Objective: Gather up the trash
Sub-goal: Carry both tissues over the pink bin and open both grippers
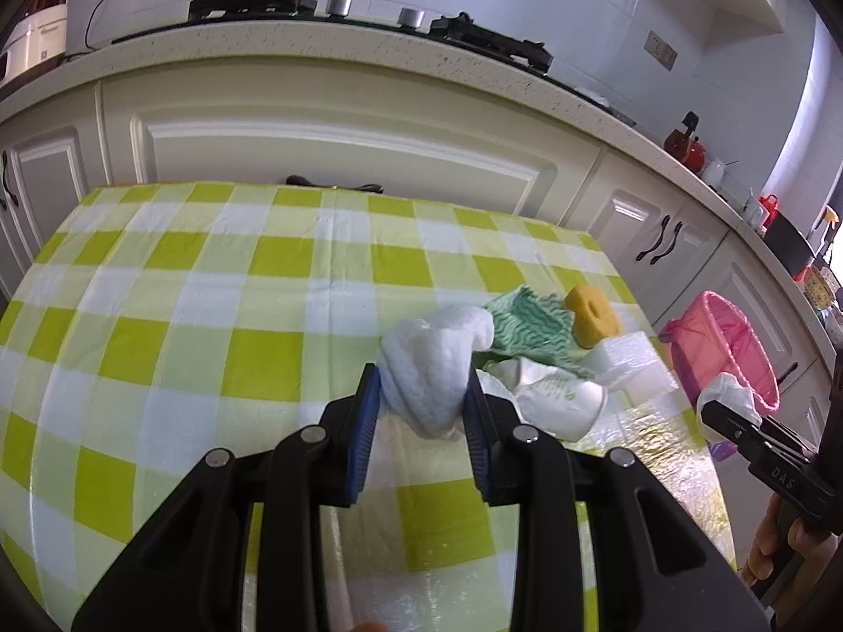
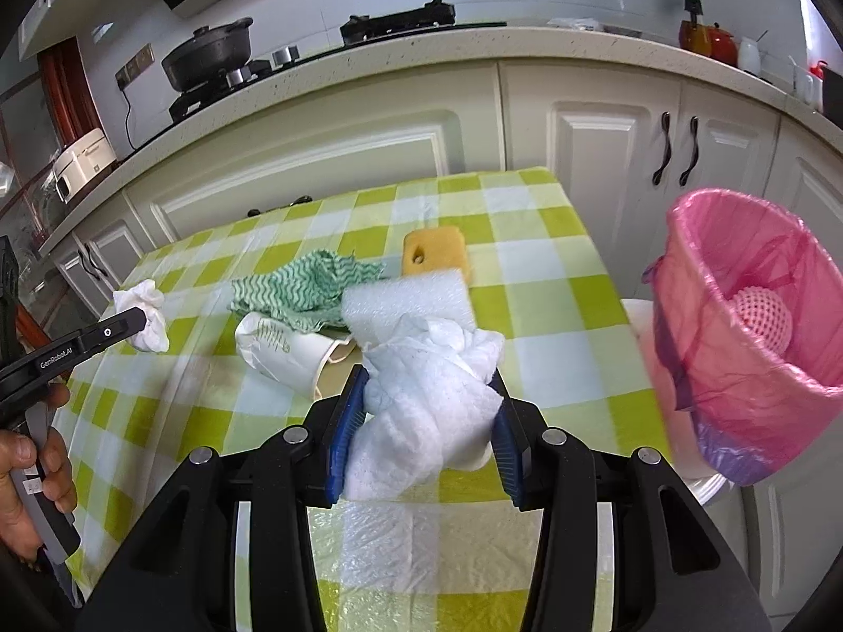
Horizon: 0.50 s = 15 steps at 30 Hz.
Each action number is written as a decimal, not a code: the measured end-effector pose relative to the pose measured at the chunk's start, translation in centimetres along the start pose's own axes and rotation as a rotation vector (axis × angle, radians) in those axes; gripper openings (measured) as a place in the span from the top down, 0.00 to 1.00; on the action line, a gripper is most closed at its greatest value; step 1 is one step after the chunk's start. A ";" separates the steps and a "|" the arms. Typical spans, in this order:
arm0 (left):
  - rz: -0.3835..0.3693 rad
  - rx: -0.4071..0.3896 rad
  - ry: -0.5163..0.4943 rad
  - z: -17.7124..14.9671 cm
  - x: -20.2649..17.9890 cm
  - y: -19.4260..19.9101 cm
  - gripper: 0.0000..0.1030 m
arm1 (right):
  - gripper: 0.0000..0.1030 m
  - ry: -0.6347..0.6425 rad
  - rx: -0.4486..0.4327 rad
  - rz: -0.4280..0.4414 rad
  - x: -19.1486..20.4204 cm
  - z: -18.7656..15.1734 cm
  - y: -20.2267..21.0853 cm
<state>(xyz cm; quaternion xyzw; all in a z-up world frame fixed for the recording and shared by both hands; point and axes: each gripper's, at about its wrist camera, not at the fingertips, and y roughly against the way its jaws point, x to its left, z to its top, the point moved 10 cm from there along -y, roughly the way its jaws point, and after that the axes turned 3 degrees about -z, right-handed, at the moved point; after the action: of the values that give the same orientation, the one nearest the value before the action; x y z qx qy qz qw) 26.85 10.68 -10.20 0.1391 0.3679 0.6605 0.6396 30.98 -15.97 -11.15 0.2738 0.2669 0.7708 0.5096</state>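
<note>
My left gripper (image 1: 421,395) is shut on a crumpled white tissue (image 1: 432,368) above the checked table (image 1: 211,316). It also shows in the right wrist view (image 2: 145,324), tissue in its tip. My right gripper (image 2: 429,395) is shut on a larger white tissue wad (image 2: 427,411), held above the table's right part, left of the pink-lined trash bin (image 2: 748,337). In the left wrist view the right gripper (image 1: 722,405) holds its tissue beside the bin (image 1: 727,342). A crushed paper cup (image 2: 284,353), a green wavy cloth (image 2: 300,289), a white foam block (image 2: 405,305) and a yellow sponge (image 2: 434,255) lie on the table.
The bin holds a pink mesh ball (image 2: 761,316). Behind the table runs a kitchen counter (image 2: 474,47) with a stove and black pot (image 2: 208,55), and white cabinets (image 2: 606,147) below. A red kettle (image 2: 708,37) stands at the counter's right.
</note>
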 end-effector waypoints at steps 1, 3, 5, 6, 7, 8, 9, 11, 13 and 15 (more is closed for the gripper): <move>-0.005 -0.005 -0.007 0.2 -0.5 0.3 0.71 | 0.58 -0.001 -0.004 -0.002 -0.2 0.1 0.3; -0.013 -0.015 -0.024 0.7 -1.7 0.7 0.71 | 0.58 -0.007 -0.020 -0.012 -1.1 0.6 1.1; -0.023 -0.024 -0.040 1.2 -2.9 1.0 0.71 | 0.58 -0.016 -0.033 -0.021 -1.9 0.9 1.8; -0.026 -0.027 -0.047 1.3 -3.4 1.1 0.71 | 0.58 -0.021 -0.039 -0.026 -2.5 1.2 2.1; -0.030 -0.030 -0.054 1.6 -4.0 1.1 0.71 | 0.58 -0.025 -0.044 -0.029 -2.8 1.3 2.3; -0.035 -0.033 -0.062 1.7 -4.6 1.2 0.71 | 0.58 -0.029 -0.052 -0.035 -3.3 1.6 2.7; -0.038 -0.036 -0.072 1.9 -5.2 1.3 0.71 | 0.58 -0.032 -0.061 -0.042 -4.0 1.8 3.2; -0.047 -0.039 -0.086 2.2 -6.4 1.3 0.71 | 0.58 -0.039 -0.073 -0.055 -4.9 2.2 3.8; -0.060 -0.042 -0.099 2.5 -7.7 1.2 0.71 | 0.58 -0.043 -0.083 -0.069 -6.1 2.5 4.5; -0.072 -0.040 -0.109 2.7 -9.0 1.0 0.71 | 0.58 -0.050 -0.091 -0.084 -7.2 2.7 5.0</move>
<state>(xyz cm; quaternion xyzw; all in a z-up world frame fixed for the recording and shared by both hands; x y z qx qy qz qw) 29.14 3.10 -5.12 0.1485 0.3238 0.6357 0.6848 32.00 -23.97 -6.87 0.2579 0.2299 0.7531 0.5599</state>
